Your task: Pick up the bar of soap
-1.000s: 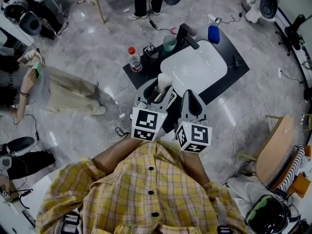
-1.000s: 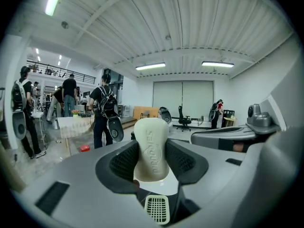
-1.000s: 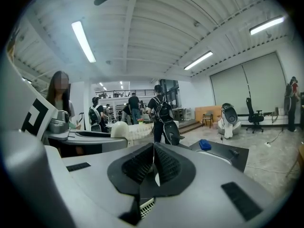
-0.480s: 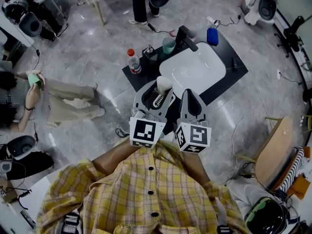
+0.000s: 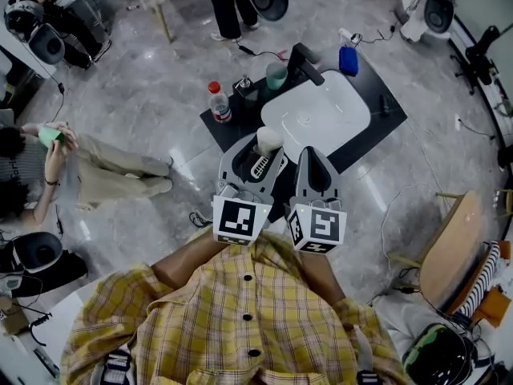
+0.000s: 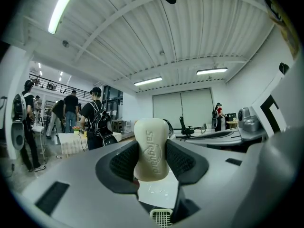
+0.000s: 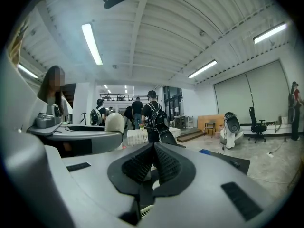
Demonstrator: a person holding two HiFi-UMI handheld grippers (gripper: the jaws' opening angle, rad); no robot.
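Note:
My left gripper [image 5: 267, 144] is shut on the cream bar of soap [image 6: 151, 148], which stands upright between the two black pads [image 6: 124, 161] with its embossed lettering facing the camera. From the head view the soap [image 5: 268, 139] shows as a pale lump at the jaw tips, lifted above the near edge of the white sink [image 5: 317, 112]. My right gripper [image 5: 314, 157] sits just to the right of it, jaws pressed together on nothing [image 7: 153, 161]. In the right gripper view the soap [image 7: 114, 122] shows at the left, over the other gripper.
The sink sits in a black counter [image 5: 377, 119] with a black tap [image 5: 309, 61], a green cup [image 5: 277, 74], a red-capped bottle [image 5: 220, 100] and a blue bottle [image 5: 349, 58]. People stand and sit at the left and top. A wooden chair [image 5: 453, 251] is at the right.
Both grippers have stayed almost still, the left one keeping hold of the soap. The person seated at the left and the standing person at the top have shifted.

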